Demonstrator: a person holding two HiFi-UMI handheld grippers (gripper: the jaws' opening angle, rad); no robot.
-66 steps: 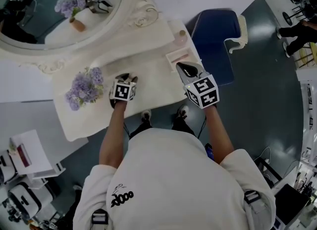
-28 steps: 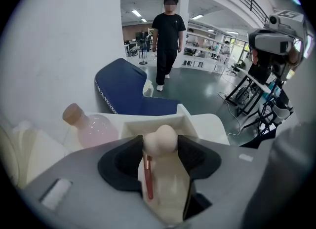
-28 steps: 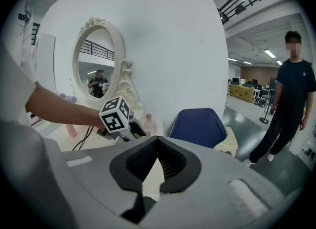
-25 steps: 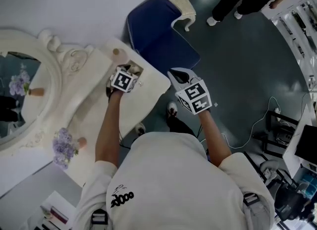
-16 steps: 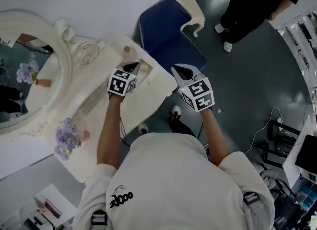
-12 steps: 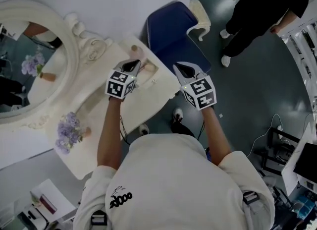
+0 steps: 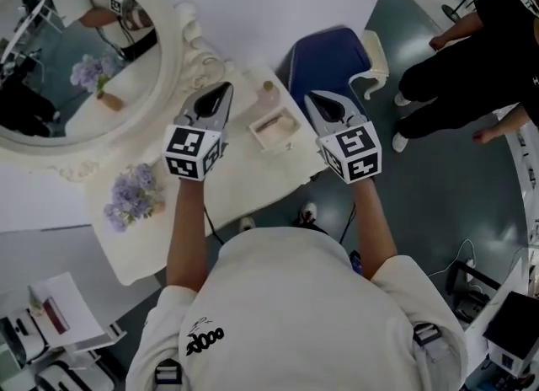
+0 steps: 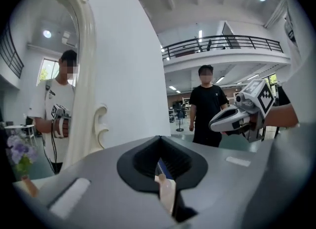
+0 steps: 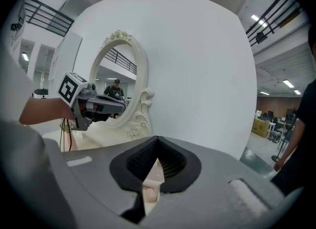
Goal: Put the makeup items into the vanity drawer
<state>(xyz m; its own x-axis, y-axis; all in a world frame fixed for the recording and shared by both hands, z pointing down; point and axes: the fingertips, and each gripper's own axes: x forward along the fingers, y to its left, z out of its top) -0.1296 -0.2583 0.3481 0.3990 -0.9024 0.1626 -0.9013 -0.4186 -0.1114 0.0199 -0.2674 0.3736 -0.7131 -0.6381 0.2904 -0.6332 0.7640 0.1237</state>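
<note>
Could topple the pinkish bottle (image 7: 268,93), standing just behind the open drawer (image 7: 261,139) and not yet in it, if lowered onto it with tongs clenched like this. Holding left gripper (image 7: 217,99) raised left of the drawer and right gripper (image 7: 324,107) raised right of it, both pinched together on nothing, tips pointing forward, forearms roughly parallel.

Both arms (image 7: 185,229) stretched forward, apart. Left gripper (image 7: 221,90), right gripper (image 7: 318,101): fingers (image 8: 98,193) together, nothing between.
</note>
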